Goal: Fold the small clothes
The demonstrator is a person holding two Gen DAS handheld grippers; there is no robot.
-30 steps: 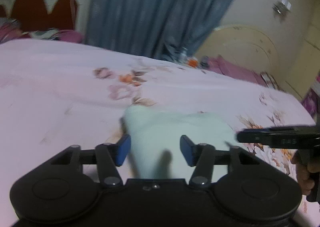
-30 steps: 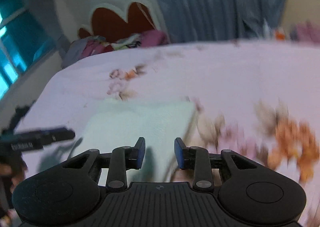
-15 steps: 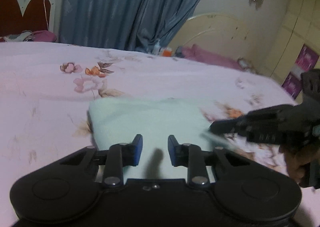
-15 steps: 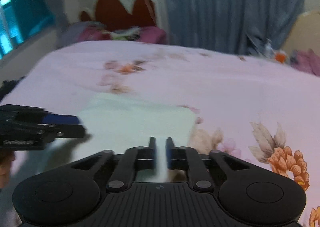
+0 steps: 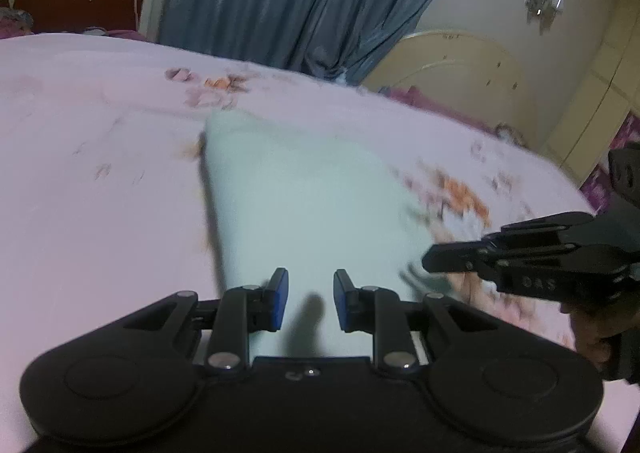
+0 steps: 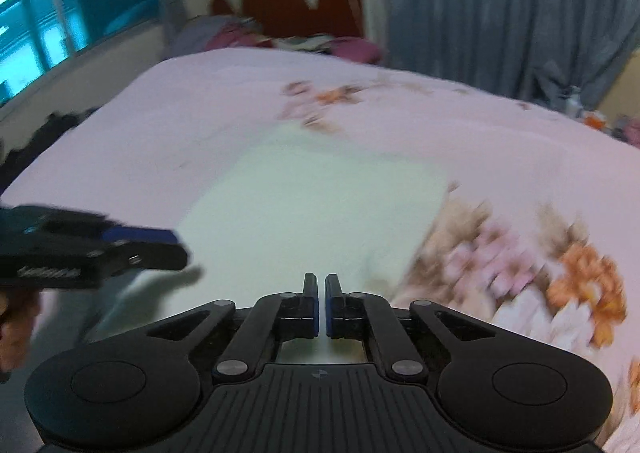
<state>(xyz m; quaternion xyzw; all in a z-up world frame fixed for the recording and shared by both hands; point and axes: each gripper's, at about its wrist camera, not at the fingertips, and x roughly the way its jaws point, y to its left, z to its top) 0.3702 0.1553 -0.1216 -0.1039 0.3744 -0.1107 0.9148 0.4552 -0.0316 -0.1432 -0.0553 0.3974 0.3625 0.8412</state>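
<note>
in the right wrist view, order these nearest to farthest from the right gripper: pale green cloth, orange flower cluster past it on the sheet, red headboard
From the right gripper:
1. pale green cloth, straight ahead, just past the fingertips.
2. orange flower cluster, printed on the sheet beyond the cloth's far edge.
3. red headboard, at the far end of the bed, ahead and above.

Since half a second ago I've spread my left gripper (image 5: pixel 308 303) a little wider over the folded pale green cloth (image 5: pixel 304 197), while my right gripper (image 6: pixel 321 303) has closed further, jaws nearly touching.
</note>
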